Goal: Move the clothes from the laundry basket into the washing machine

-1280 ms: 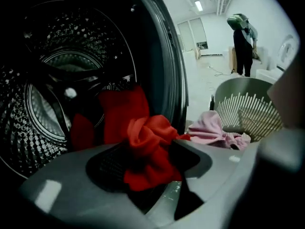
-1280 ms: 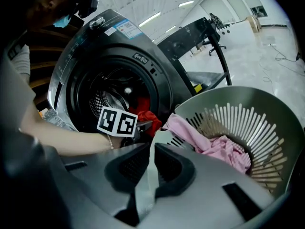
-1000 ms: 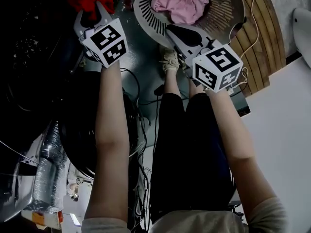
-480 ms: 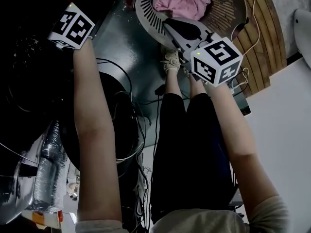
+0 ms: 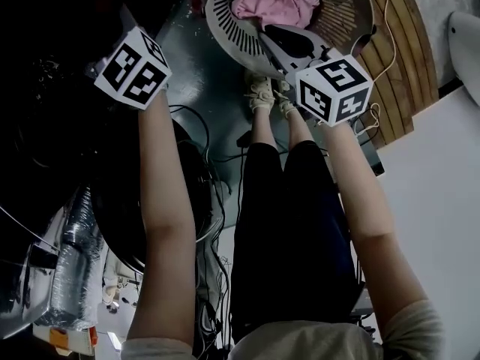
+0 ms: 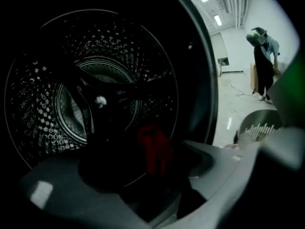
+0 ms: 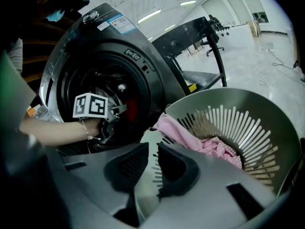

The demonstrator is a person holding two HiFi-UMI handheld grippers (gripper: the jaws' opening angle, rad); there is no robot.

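While the washing machine (image 7: pixel 102 42) is standing open, the laundry basket (image 7: pixel 269 123) is sitting just beside it, holding pink clothes (image 7: pixel 190 137). The right gripper (image 7: pixel 151 168) is clamping the basket's near rim between its jaws. The left gripper (image 6: pixel 147 171) is reaching into the drum (image 6: pixel 71 80) mouth, its jaws having just been opening and standing wide apart. A red garment (image 6: pixel 155 149) is lying in the drum beyond them, unpinched.

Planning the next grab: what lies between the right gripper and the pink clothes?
Only the rim of the laundry basket, clamped by the right gripper; the right gripper view shows it.
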